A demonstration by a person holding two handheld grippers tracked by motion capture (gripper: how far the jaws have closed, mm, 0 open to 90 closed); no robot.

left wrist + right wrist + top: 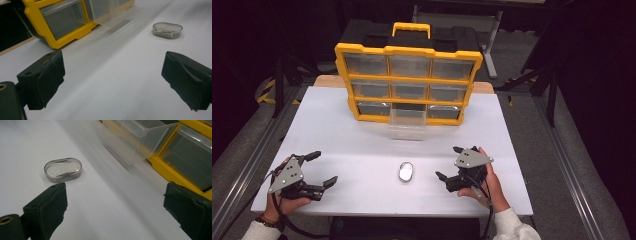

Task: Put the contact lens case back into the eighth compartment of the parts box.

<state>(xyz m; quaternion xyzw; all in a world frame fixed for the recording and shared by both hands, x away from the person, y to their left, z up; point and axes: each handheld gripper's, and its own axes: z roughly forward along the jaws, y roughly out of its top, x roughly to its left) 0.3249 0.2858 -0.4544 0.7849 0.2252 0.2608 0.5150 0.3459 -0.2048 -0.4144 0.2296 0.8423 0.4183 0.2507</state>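
Right gripper point(449, 162): jaws spread wide, nothing between them, held low over the white table point(337, 130) at its near right, in the person's right hand point(486, 182). In the right gripper view point(115, 207), bare table surface between the two black pads, the small case point(63, 169) just beyond the left pad and apart from it. Left gripper point(323, 168): jaws likewise wide apart and empty, held low over the table at its near left, in the person's left hand point(287, 200). In the left gripper view point(112, 82), bare table between the pads, the small case point(167, 30) farther off toward the upper right, well apart from both pads. Small case point(405, 171): oval, clear grey plastic with a closed lid, lying flat on the table between the two grippers, touched by neither; nearer to the right gripper than to the left. Contents pale and not identifiable. Farther back, at the middle of the table: clear drawer point(408, 123), pulled out of the bottom middle slot of the yellow organizer point(408, 82) and resting forward on the table surface. Yellow organizer: standing upright at the far edge of the table, yellow frame, black back, yellow handle on top, three rows of three clear drawers; all other drawers pushed in. Small case well apart from the pulled-out drawer, on the near side of it. Cable trailing from each gripper toward the near edge of the table.
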